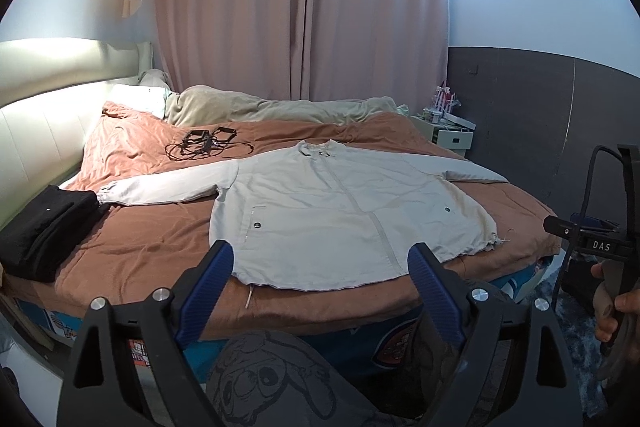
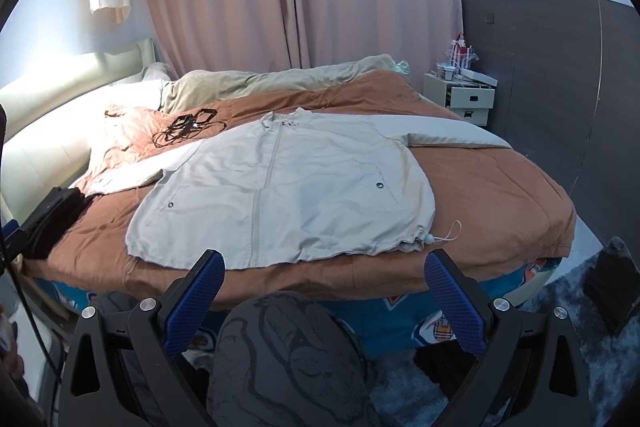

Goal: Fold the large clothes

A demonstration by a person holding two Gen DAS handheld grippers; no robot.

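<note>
The jacket (image 1: 340, 211) is lying flat at twelve o'clock for folding; both tongs, left gripper (image 1: 320, 259) and right gripper (image 2: 324, 267), are hovering apart, empty.

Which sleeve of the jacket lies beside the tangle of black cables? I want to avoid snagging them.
The sleeve stretching toward the headboard, ending by the black folded clothes. The other sleeve points toward the nightstand.

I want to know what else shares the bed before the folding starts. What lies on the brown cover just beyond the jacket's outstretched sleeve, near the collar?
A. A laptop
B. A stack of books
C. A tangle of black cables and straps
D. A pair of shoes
C: a tangle of black cables and straps lies on the brown cover beside the collar of the pale jacket.
</note>
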